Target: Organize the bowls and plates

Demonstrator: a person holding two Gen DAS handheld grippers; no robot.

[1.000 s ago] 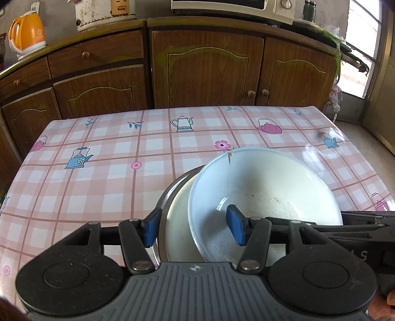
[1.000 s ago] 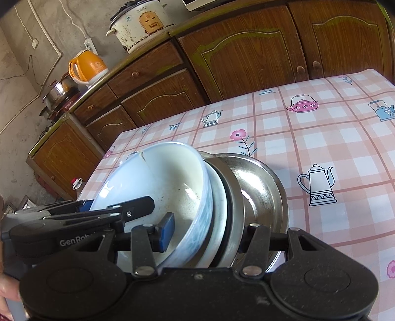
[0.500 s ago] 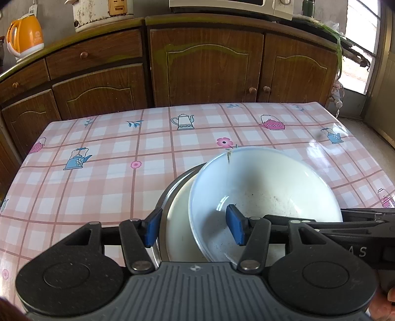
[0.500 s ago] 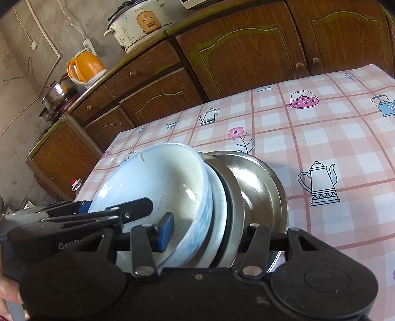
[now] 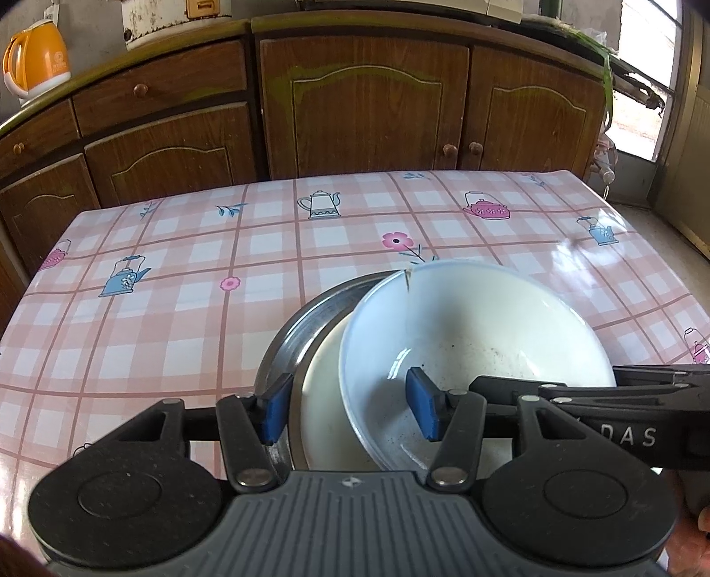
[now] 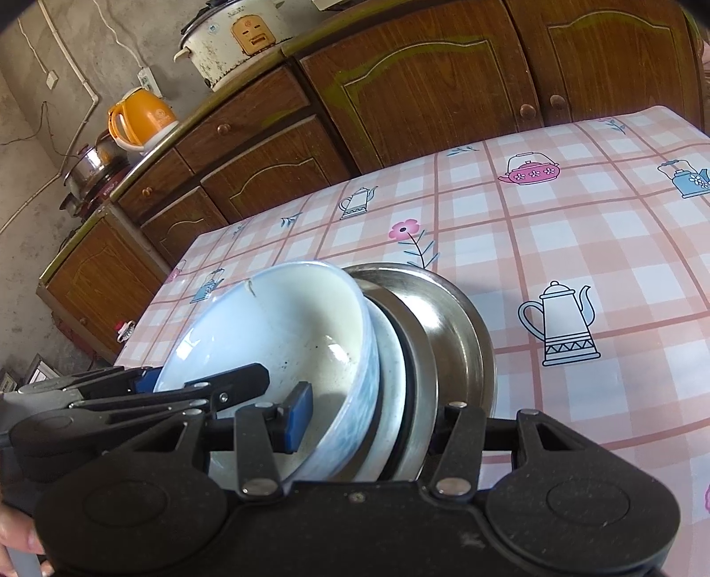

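The white bowl sits tipped on top of the stack, its chipped rim toward the cupboards, nested over a white plate and a steel plate, all low over the near part of the checked bench. My left gripper is clamped across the stack's left edge: one blue pad inside the bowl, the other outside the steel rim. My right gripper does the same from the other side, one pad in the bowl, the far finger behind the steel plate, so both are grasping the stack. Beyond the bench stand brown cupboards; on their top, an orange kettle and a rice cooker.
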